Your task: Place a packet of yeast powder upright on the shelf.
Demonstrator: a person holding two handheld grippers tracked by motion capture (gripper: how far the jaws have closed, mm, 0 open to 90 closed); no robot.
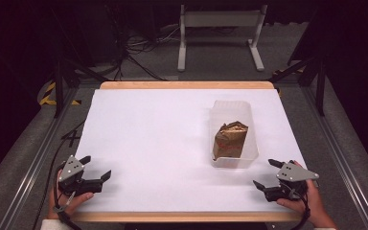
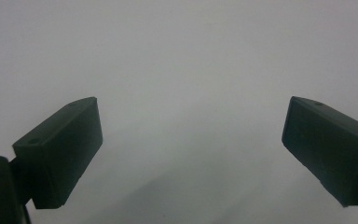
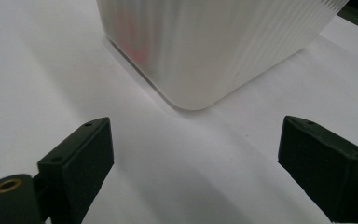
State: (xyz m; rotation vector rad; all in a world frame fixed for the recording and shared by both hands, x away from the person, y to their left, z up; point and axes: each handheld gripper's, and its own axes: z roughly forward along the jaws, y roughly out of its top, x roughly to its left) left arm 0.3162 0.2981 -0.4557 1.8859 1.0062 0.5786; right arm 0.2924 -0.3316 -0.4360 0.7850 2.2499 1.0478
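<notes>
Left gripper: held in the person's left hand at the near left of the table; jaws spread wide, nothing between them.
Left gripper's own view: both black jaws stand far apart over bare white tabletop.
Right gripper: held in the right hand at the near right of the table; jaws wide apart, gripping nothing.
Tub: clear plastic, open-topped, just ahead of the right gripper and a little to its left, apart from the jaws; well away from the left gripper, across the table to its right.
Tub from the right gripper view: its frosted, ribbed corner sits straight ahead beyond the open jaws, with a faint red blur showing through the wall.
Packet: crumpled, gold-brown with a red and white patch, lying inside the tub.
Table cover: plain white, wooden edge at the near and far sides.
</notes>
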